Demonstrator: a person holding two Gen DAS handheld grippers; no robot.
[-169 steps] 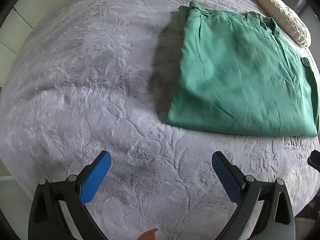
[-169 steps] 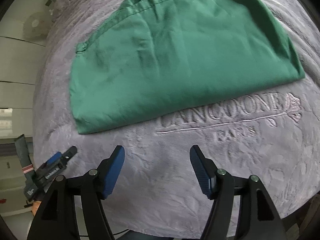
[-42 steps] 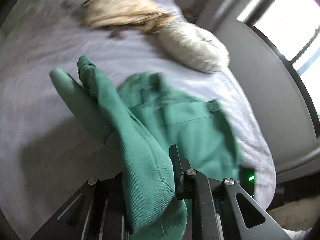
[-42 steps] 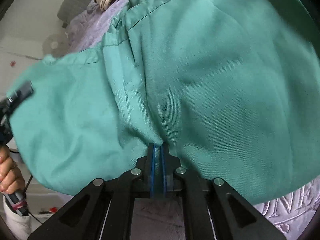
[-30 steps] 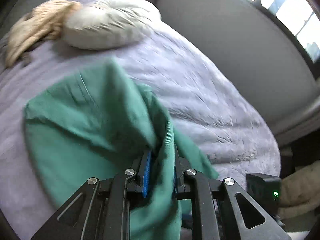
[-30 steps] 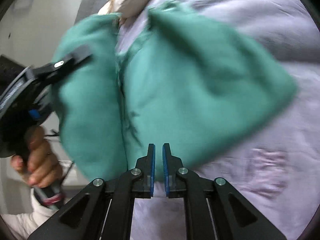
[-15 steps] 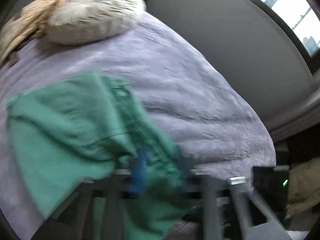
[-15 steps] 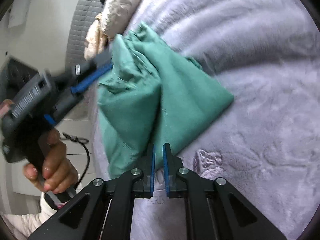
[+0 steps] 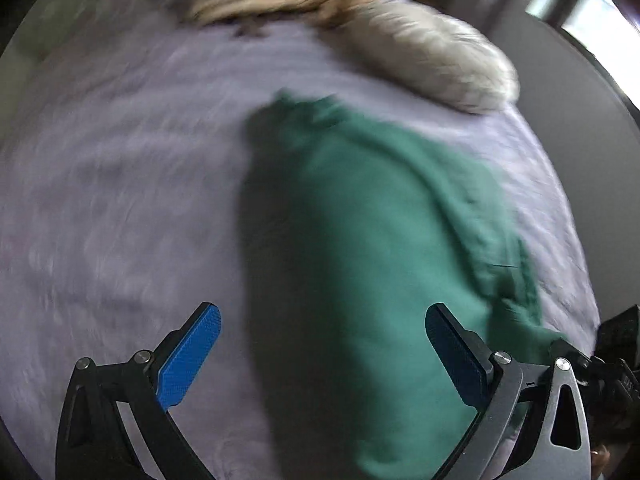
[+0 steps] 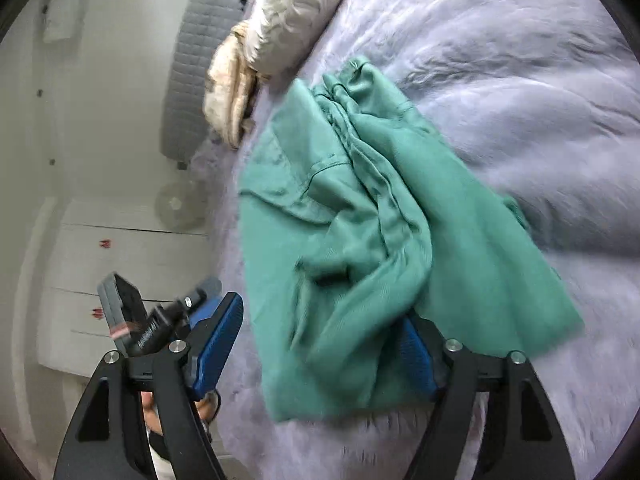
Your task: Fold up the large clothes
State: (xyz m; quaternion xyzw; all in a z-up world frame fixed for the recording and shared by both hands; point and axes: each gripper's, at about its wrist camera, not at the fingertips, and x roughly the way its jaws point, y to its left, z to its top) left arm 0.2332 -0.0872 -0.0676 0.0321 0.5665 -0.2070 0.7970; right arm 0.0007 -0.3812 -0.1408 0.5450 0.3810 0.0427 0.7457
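— So where does the green garment [image 10: 360, 240] lie?

— On the lilac bedspread [image 10: 500, 80], bunched and creased, running from about eleven o'clock down to five in the right wrist view. That view is sharp: a seam and a rumpled ridge down the middle show plainly. The left wrist view is smeared by motion, so there the garment [image 9: 360, 260] is only a green mass from centre to four o'clock.

— Does either view show something the other lacks?

— The right one shows the left gripper [image 10: 168, 320] at eight o'clock, beside the bed's edge, with a white drawer unit [image 10: 120, 256] and a grey quilted headboard [image 10: 200, 40] behind it. The left one gives a bright window [image 9: 580, 12] at one o'clock. Both catch the cream pillow [image 9: 432, 60] at the top of the bed.

— And the claws?

— The left gripper [image 9: 320, 356] points steeply down, its jaws spread wide after just opening; its blue pads [image 9: 188, 356] stand clear of the cloth, which lies under the gap (nothing pinched). The right gripper [image 10: 316, 352] has also just been opening; it stands apart at a middling width. A fold of the garment lies between its jaws and drapes over the right-hand pad, but the pads do not press on it.

— Any containers?

— I can make out no container.
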